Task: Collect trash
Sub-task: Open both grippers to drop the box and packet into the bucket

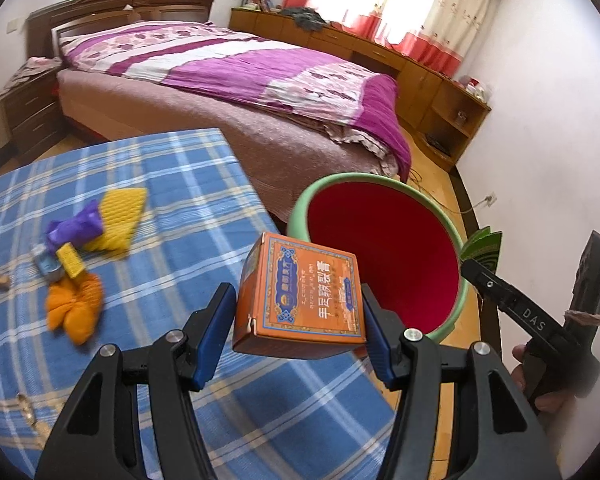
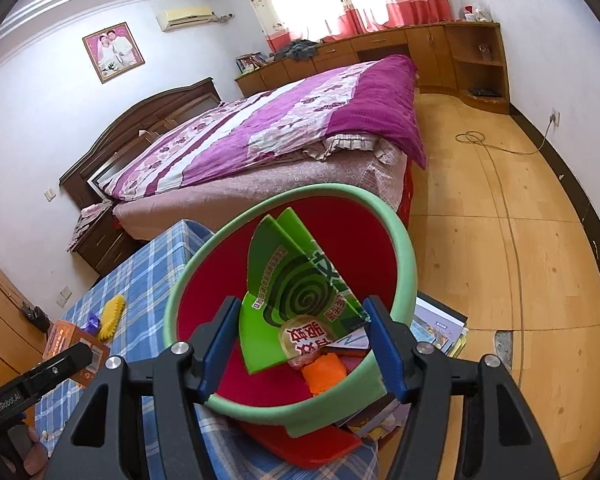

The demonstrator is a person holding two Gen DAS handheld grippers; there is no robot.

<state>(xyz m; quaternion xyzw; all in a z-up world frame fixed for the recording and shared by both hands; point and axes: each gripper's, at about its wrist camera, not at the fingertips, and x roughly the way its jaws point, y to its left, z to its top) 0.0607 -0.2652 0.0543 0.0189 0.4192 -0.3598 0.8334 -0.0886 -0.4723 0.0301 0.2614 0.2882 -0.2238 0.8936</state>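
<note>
My left gripper (image 1: 296, 290) is shut on an orange printed box (image 1: 304, 296) and holds it above the blue plaid table (image 1: 160, 168), just left of a green-rimmed bin (image 1: 300, 208) with a red inside. My right gripper (image 2: 303, 304) is shut on a flattened green mosquito-coil box (image 2: 288, 280) over the bin's (image 2: 400, 240) mouth. An orange scrap (image 2: 326, 372) lies in the bin. On the table rest a yellow piece (image 1: 120, 216), a purple wrapper (image 1: 74, 230), a small yellow box (image 1: 70, 260) and an orange bundle (image 1: 74, 308).
The bin stands at the table's right corner on a red flat piece (image 2: 300, 444), beside printed papers (image 2: 440, 324). A bed with a purple cover (image 1: 260, 68) lies beyond. A cable (image 2: 500, 200) runs across the wooden floor. A person's hand (image 1: 540, 392) grips the right tool.
</note>
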